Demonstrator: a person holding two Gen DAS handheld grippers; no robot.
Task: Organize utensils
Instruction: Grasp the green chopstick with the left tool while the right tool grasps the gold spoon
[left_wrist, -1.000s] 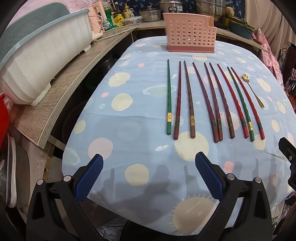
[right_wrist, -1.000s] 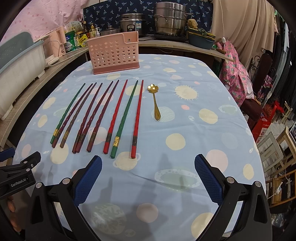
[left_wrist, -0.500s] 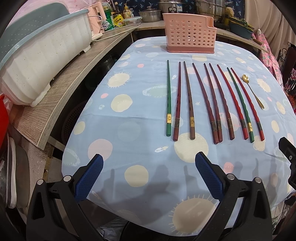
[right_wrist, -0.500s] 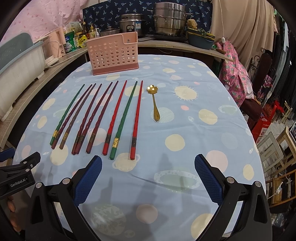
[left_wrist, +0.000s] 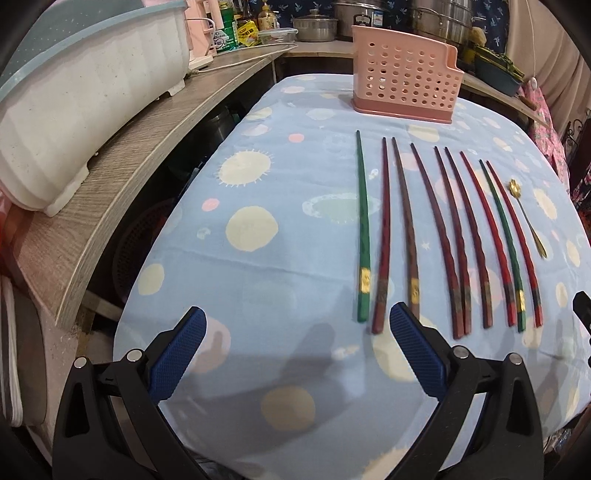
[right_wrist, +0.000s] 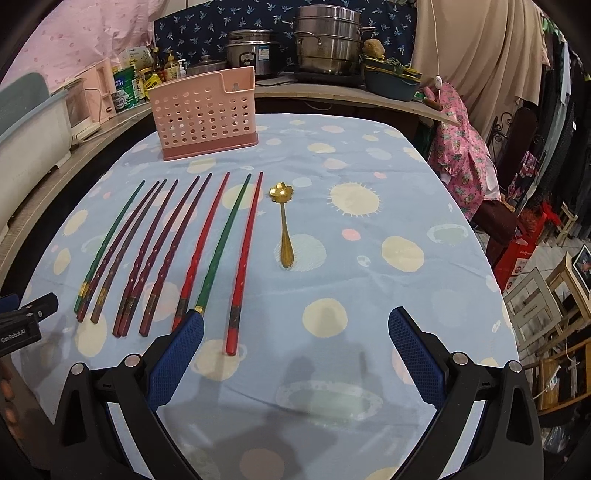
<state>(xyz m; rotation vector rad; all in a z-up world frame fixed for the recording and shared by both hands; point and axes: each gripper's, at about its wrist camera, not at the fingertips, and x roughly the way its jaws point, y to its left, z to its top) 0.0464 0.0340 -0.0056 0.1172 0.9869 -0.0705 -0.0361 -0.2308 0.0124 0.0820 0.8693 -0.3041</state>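
Observation:
Several chopsticks, green, dark red and bright red, lie side by side on the blue dotted tablecloth. A gold flower-bowl spoon lies to their right. A pink perforated holder stands upright at the table's far end. My left gripper hovers open near the chopsticks' handle ends, its right finger just before the brown one. My right gripper is open too, its left finger covering the green chopstick's end.
A wooden counter with a white tub runs along the left. Pots and bottles stand on the back shelf. The left gripper's body shows at the right wrist view's left edge. Chairs and clutter lie to the right.
Both grippers have moved forward toward the handle ends of the chopsticks. Their fingers stay open and nothing on the table has shifted.

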